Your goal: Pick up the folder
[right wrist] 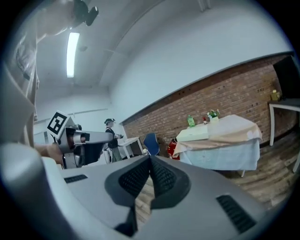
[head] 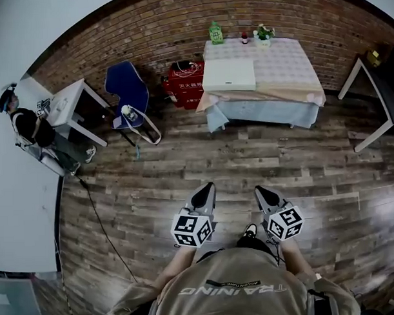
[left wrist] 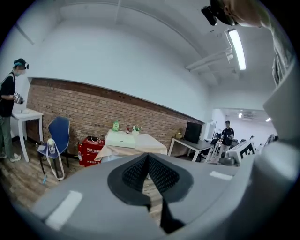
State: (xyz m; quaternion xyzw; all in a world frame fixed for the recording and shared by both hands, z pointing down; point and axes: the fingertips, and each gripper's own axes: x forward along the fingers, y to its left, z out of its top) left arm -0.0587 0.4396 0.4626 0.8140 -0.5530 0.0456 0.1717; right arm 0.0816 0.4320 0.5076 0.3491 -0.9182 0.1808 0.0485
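My left gripper [head: 206, 189] and right gripper [head: 261, 190], jaws closed and empty, face the folder [head: 228, 75] lying crosswise on the table [head: 285, 61] well ahead.

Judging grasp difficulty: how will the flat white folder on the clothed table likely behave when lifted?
The flat white folder looks broad and shallow, so probably light, yet it may sag if gripped by one edge. It lies flush on the patterned tablecloth, so sliding it could drag the cloth.
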